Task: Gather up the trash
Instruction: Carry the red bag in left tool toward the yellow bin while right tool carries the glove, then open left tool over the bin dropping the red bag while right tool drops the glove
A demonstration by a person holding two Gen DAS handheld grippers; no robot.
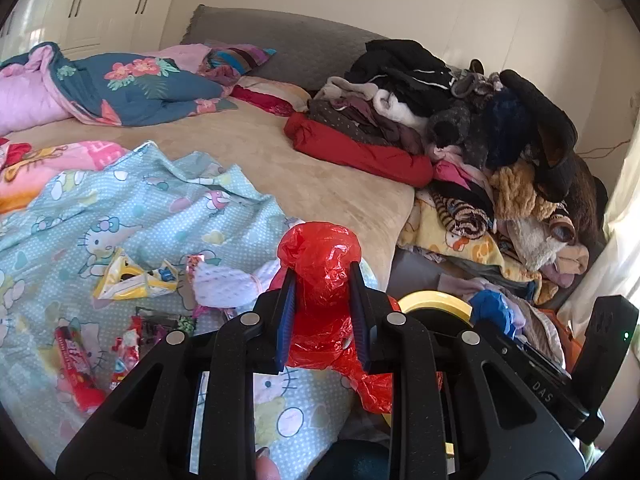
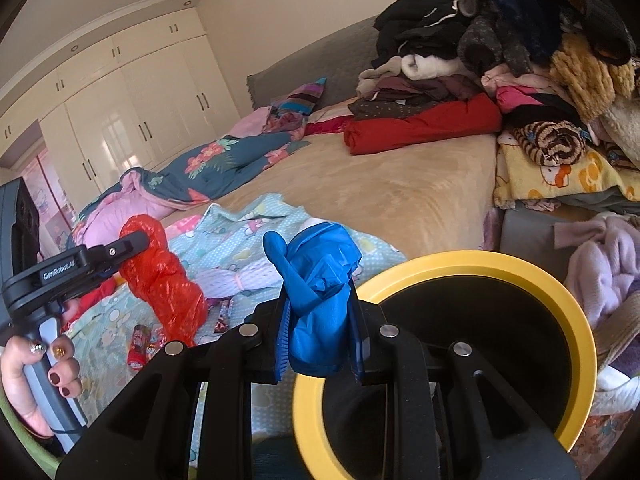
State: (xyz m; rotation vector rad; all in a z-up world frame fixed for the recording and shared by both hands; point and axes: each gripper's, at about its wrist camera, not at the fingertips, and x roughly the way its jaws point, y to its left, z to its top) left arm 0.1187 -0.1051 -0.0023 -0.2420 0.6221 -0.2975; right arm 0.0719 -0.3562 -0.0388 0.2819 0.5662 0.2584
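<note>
The bed (image 1: 320, 168) is far from clean: wrappers (image 1: 132, 276) lie scattered on the cartoon sheet (image 1: 120, 208) at lower left of the left view, and the yellow-rimmed bin (image 2: 472, 268), lower right in the right view, looks empty as far as it shows. The left tool (image 1: 322, 280) is clamped on a crumpled red bag (image 1: 320, 256) above the sheet. The right tool (image 2: 320, 312) pinches a blue bag (image 2: 320, 276) just beside the bin's near rim, not yet over it.

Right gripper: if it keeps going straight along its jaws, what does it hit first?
Probably the tan bedspread, past the light blue Hello Kitty sheet. The right gripper is shut on a blue bag; depth unclear.
</note>
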